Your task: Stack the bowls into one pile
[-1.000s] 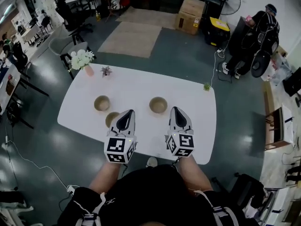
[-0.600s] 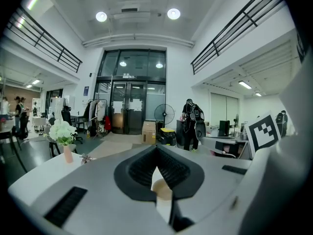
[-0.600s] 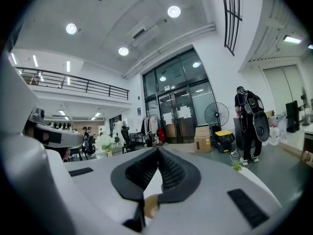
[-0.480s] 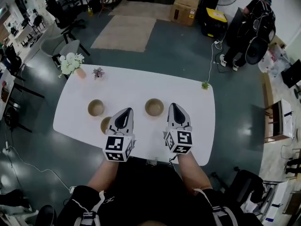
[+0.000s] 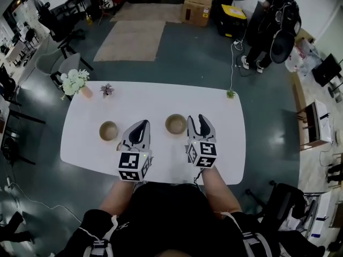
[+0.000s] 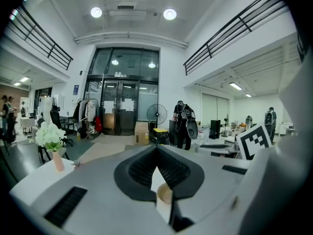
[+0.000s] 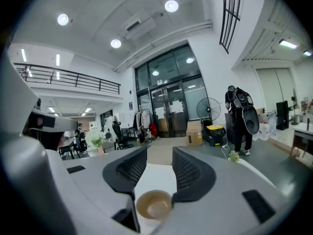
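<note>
Grippers low over the white table (image 5: 80,143): left gripper (image 5: 142,126) pinched closed and empty, right gripper (image 5: 198,121) with jaws that have just been opening, now spread wide with nothing clamped. Tan bowl (image 5: 175,124) sits just beside the right gripper's left jaw, and a second bowl (image 5: 108,130) lies near the left gripper, on its left. Farther off, flower vase (image 5: 75,82) at the table's far left corner; person (image 5: 278,15) standing well beyond.
</note>
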A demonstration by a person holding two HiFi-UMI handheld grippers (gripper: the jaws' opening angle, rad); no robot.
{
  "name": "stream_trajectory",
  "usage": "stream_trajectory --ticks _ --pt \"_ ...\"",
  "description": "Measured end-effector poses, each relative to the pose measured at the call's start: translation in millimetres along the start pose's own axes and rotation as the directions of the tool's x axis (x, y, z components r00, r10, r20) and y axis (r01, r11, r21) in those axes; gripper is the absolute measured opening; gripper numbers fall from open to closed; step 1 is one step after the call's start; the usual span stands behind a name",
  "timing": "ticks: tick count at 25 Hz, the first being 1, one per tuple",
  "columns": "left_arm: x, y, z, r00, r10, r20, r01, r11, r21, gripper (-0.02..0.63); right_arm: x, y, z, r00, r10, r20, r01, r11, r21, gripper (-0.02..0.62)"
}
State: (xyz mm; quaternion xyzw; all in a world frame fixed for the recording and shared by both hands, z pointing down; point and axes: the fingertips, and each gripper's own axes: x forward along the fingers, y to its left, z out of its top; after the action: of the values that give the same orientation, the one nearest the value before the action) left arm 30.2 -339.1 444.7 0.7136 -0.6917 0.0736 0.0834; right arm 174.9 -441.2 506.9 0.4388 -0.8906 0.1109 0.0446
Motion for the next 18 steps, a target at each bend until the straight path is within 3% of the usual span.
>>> stream_trajectory --ticks 5,11,18 --pt "-7.8 24.9 -6.4 1.000 0.001 -0.011 -0.001 1.000 -0.006 0.014 26.0 -0.7 -57.6 0.988 -0.036 -0.149 0.042 0.998 0.039 0.163" --pt "-24.3 46.1 -20.5 0.999 0.020 -0.027 -0.020 1.000 -0.018 0.014 38.4 -4.9 -137.0 0.943 -0.067 -0.325 0.109 0.988 0.112 0.163" --pt "-43.0 65.4 -27.2 0.998 0.059 -0.038 -0.060 0.998 -0.022 0.014 45.4 -15.7 -189.7 0.887 -0.072 -0.456 0.232 0.924 0.305 0.163"
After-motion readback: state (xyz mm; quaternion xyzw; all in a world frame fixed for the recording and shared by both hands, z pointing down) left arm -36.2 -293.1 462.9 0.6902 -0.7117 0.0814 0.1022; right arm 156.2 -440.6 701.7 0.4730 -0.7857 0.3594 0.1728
